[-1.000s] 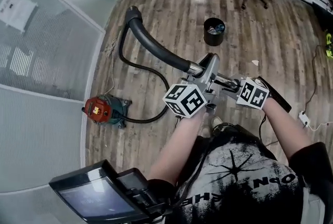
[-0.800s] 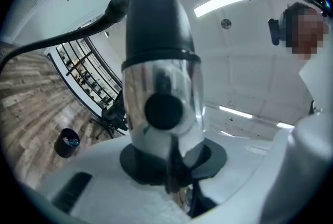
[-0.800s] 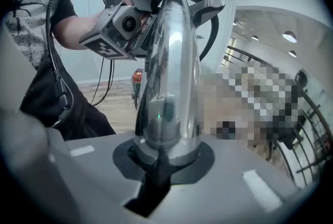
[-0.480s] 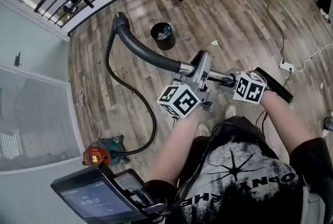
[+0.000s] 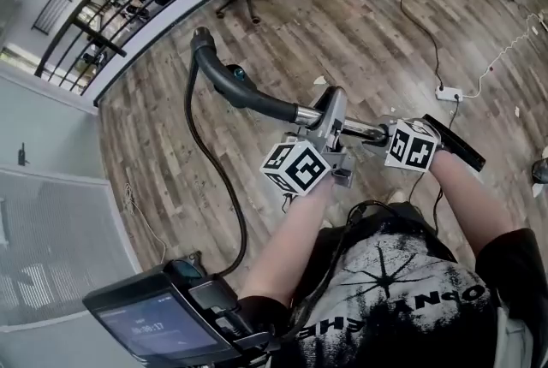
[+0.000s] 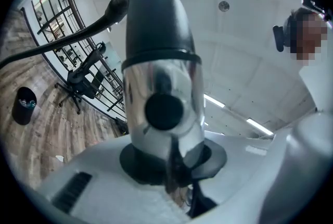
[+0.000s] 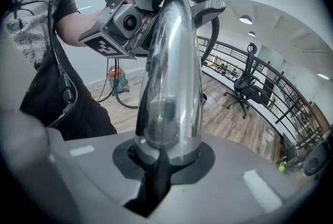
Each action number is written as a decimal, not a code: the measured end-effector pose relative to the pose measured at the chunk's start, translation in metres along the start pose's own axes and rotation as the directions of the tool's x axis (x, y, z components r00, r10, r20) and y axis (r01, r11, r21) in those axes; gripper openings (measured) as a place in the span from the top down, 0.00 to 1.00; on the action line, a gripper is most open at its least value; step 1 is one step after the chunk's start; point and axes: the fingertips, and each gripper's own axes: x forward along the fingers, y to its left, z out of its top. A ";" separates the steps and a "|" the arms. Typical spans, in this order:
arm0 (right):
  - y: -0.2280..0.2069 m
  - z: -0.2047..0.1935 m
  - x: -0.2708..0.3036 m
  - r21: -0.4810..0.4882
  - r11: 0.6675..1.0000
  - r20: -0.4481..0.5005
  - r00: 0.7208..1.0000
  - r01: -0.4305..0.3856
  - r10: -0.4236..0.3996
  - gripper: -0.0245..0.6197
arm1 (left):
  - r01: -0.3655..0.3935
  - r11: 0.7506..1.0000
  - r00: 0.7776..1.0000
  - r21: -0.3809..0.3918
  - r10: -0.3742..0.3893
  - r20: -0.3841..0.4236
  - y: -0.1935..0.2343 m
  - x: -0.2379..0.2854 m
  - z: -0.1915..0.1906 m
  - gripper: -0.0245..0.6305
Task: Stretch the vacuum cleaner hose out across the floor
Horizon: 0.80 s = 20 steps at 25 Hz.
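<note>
Hose (image 5: 221, 77) straighter; left gripper (image 5: 330, 125) around wand (image 5: 368, 133)

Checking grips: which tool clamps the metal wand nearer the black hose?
The left tool, clamped beside the black hose cuff; the right tool grips farther down the wand.

The slim black flexible vacuum hose (image 5: 192, 101) is trailing from the thick black curved handle (image 5: 244, 95) and shiny chrome tube (image 5: 364, 132), sagging near-left toward the wooden floor (image 5: 360, 24).
</note>
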 end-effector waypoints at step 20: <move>-0.065 -0.255 -0.162 0.246 0.968 -0.023 0.999 0.050 -0.046 0.87 | 0.006 0.997 0.974 -0.077 -0.024 -0.226 -0.108 0.237 -0.212 0.84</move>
